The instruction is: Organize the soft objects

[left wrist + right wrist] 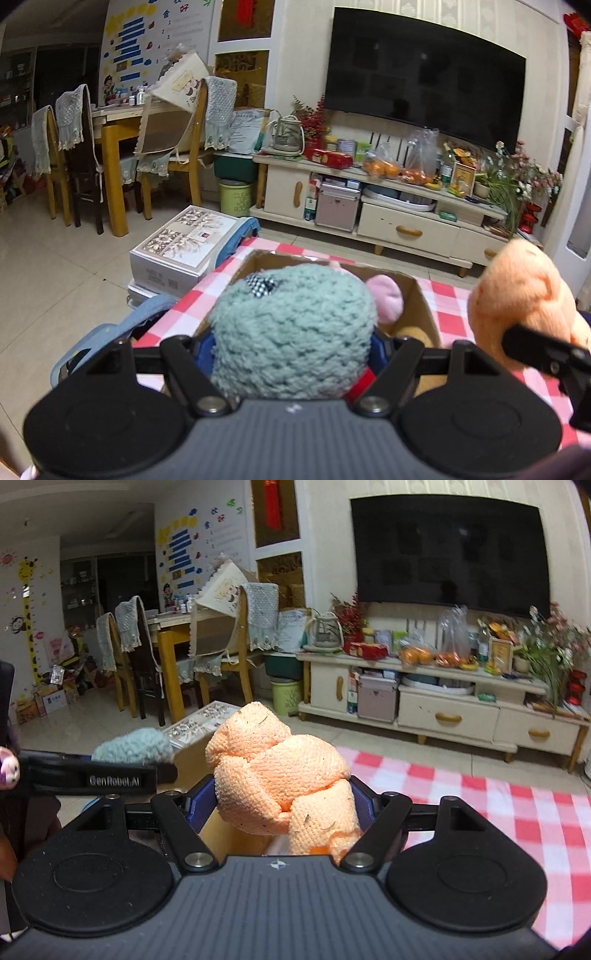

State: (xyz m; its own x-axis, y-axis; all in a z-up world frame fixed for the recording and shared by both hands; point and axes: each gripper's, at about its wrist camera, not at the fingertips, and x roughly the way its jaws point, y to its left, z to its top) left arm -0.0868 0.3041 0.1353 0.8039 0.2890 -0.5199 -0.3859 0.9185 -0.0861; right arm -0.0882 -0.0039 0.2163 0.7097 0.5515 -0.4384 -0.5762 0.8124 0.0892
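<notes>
- The left gripper (293,347) clamps a teal fuzzy plush toy (291,332) between its blue pads; the toy fills the gap from side to side and bulges above the fingers.
- A small black-and-white checked patch (261,286) sits on the toy's top, at about 11 o'clock from its middle.
- Just beyond the teal toy stands an open cardboard box (421,299) on the red-and-white checked cloth (447,291); a pink soft piece (388,297) lies inside it at 2 o'clock from the toy (what it belongs to I cannot tell).
- The right gripper (284,812) holds an orange plush toy (280,771), its jaws standing wide with the toy pressed between the pads.
- In the left wrist view that orange toy shows at 3 o'clock, above the cloth, beside the box.
- In the right wrist view the teal toy appears at 9 o'clock, behind the left gripper's black finger.
- A television (424,74) hangs at 12 o'clock over a cluttered cream cabinet (399,221).
</notes>
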